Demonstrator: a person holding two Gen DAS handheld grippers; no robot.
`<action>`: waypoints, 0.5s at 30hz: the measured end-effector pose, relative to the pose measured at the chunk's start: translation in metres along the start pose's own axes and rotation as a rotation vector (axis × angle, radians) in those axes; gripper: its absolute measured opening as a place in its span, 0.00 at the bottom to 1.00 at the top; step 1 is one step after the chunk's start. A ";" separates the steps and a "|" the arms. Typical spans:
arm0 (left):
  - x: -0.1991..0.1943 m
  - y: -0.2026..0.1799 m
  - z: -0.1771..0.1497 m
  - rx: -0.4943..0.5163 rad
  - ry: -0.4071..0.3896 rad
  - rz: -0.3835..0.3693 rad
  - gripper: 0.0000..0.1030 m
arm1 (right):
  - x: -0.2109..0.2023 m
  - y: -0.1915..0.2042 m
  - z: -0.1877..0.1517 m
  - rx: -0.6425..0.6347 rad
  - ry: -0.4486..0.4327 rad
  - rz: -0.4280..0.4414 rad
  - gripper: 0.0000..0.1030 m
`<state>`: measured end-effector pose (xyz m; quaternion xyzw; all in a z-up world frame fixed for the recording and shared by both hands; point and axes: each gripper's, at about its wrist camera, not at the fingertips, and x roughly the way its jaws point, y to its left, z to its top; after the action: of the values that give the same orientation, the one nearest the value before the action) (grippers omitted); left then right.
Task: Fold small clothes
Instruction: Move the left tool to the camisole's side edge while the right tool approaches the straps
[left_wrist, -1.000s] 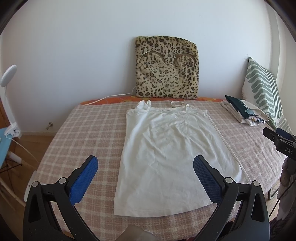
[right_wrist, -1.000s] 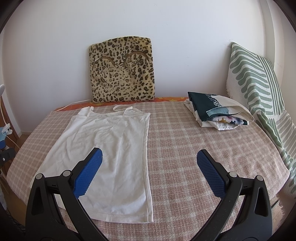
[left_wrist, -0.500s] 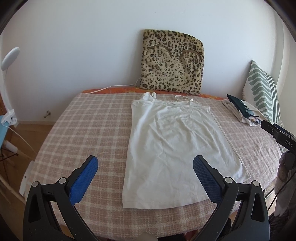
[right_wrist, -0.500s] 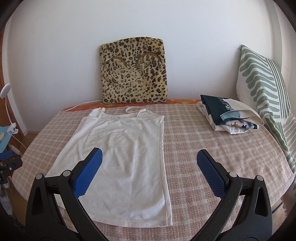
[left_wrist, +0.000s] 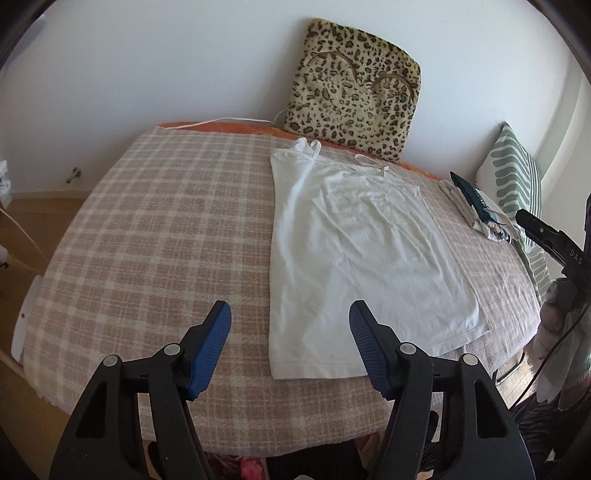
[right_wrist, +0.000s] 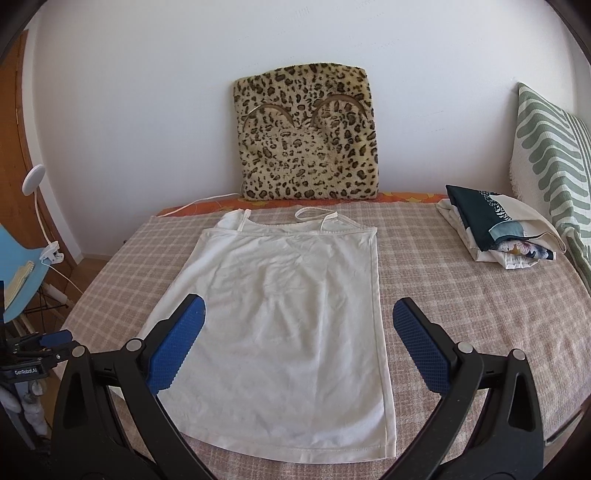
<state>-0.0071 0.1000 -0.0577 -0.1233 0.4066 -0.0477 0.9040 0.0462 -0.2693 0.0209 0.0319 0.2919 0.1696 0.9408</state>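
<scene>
Against the white wall at the top centre of both views, a leopard-print cushion (right_wrist: 308, 134) stands upright; a thin white cord (right_wrist: 201, 204) trails along the orange strip below it. At right, a pile of folded clothes (right_wrist: 496, 230) lies on the checked blanket (right_wrist: 461, 295), just beside a green-and-white striped pillow (right_wrist: 554, 155). A blue board (right_wrist: 16, 273) with a clip-on lamp (right_wrist: 35, 182) stands off the left edge of the right wrist view. Nothing lies on the white camisole (right_wrist: 291, 314), which is spread flat at the centre of the blanket, straps toward the cushion, hem toward the cameras. Bare blanket lies to either side of it, wider at the left of the left wrist view. Its knit cotton shows faint creases and a stitched hem; the blanket is a coarse pink-and-cream weave. The left gripper (left_wrist: 290, 321), jaws apart, hovers over the camisole's (left_wrist: 354, 251) lower left corner, holding nothing. The right gripper (right_wrist: 298, 314), jaws spread wide, hovers above the hem half, its left pad (right_wrist: 173, 343) over the garment's left edge.
</scene>
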 end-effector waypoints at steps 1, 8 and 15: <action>0.003 0.002 -0.002 -0.002 0.010 -0.003 0.58 | 0.004 0.004 0.002 0.001 0.009 0.014 0.97; 0.029 0.017 -0.015 -0.071 0.124 -0.061 0.34 | 0.036 0.052 0.032 -0.093 0.066 0.110 0.88; 0.033 0.008 -0.015 -0.051 0.120 -0.058 0.34 | 0.086 0.109 0.064 -0.183 0.144 0.201 0.81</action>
<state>0.0031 0.0986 -0.0930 -0.1548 0.4576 -0.0711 0.8727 0.1160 -0.1349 0.0447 -0.0372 0.3374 0.2907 0.8946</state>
